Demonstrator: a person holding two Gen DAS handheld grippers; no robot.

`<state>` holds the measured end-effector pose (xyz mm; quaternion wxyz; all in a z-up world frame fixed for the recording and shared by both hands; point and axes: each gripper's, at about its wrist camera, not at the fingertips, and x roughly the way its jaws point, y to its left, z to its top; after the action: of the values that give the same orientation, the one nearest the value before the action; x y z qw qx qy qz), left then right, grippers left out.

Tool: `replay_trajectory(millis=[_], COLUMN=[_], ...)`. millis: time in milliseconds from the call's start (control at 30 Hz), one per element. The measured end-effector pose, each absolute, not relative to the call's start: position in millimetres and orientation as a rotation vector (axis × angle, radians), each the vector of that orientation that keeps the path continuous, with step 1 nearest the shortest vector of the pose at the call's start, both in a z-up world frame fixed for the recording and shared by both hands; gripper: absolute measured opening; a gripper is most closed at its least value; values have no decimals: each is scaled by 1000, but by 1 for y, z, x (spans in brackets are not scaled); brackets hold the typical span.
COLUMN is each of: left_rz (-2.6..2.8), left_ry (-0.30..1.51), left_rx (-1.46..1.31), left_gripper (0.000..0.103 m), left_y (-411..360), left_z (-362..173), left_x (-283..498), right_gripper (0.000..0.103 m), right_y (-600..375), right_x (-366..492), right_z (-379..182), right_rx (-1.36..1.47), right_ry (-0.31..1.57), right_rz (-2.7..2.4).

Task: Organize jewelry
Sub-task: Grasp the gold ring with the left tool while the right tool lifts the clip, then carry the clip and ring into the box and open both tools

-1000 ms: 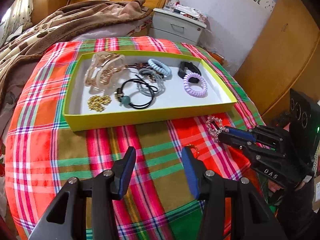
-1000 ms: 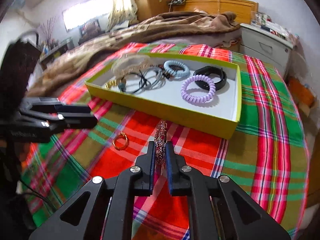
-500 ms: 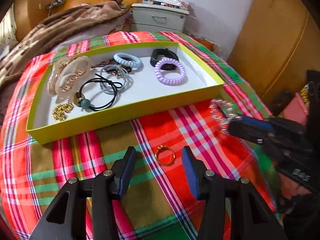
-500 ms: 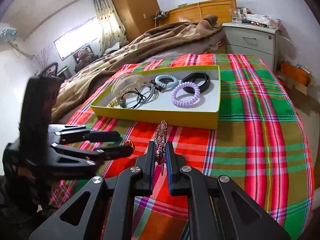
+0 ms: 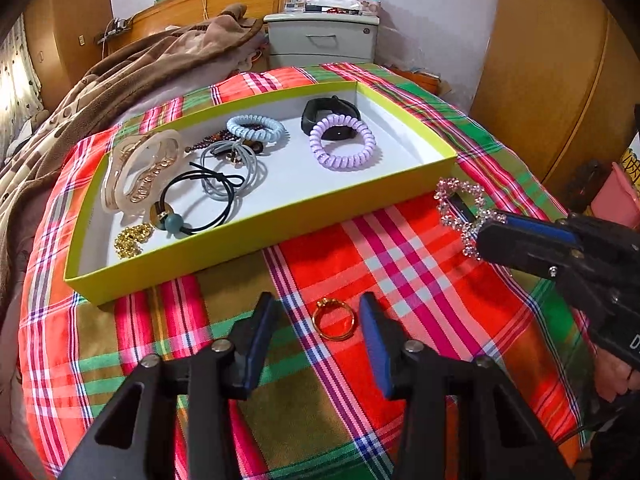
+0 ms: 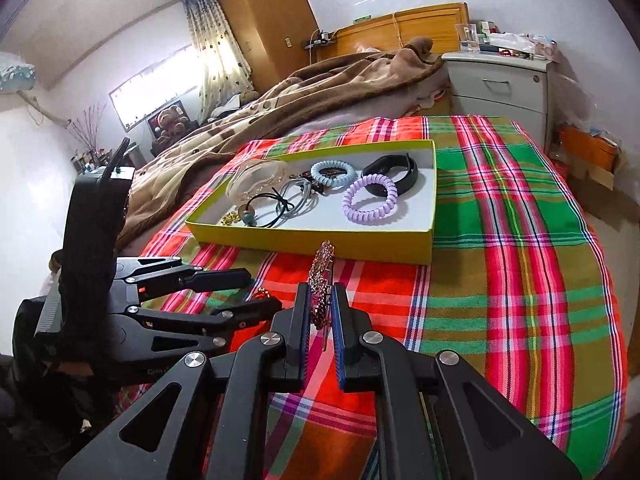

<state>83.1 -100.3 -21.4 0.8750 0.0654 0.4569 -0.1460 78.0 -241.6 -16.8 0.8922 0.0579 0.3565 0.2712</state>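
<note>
The left gripper [image 5: 318, 322] has just been closing its jaws; they straddle a gold ring [image 5: 333, 319] lying on the plaid cloth [image 5: 420, 280], pads clear of it. The right gripper [image 6: 320, 320] is clamped on a pink beaded hair clip [image 6: 322, 276], held above the cloth near the yellow tray [image 5: 280, 224]. The tray lies beyond the ring.

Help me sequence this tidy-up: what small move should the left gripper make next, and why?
Probably close the left gripper on the small gold ring: it lies on the plaid cloth between jaws that have just been narrowing, pads not yet touching it.
</note>
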Motion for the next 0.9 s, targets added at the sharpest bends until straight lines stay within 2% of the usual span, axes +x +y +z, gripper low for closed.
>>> replay_trajectory(millis=[200,900], left_rz=[-308,-320], left_ry=[952,924], left_rx=[127,76], left_gripper=[23,23], left_y=[-97,-85], left_z=[-20,-6], left_x=[85,84], right_gripper=[10,10], right_y=[-239,-233], right_x=[79,85], right_z=[-16,-6], right_rx=[125,121], right_ry=[738,723], right_rz=[569,542])
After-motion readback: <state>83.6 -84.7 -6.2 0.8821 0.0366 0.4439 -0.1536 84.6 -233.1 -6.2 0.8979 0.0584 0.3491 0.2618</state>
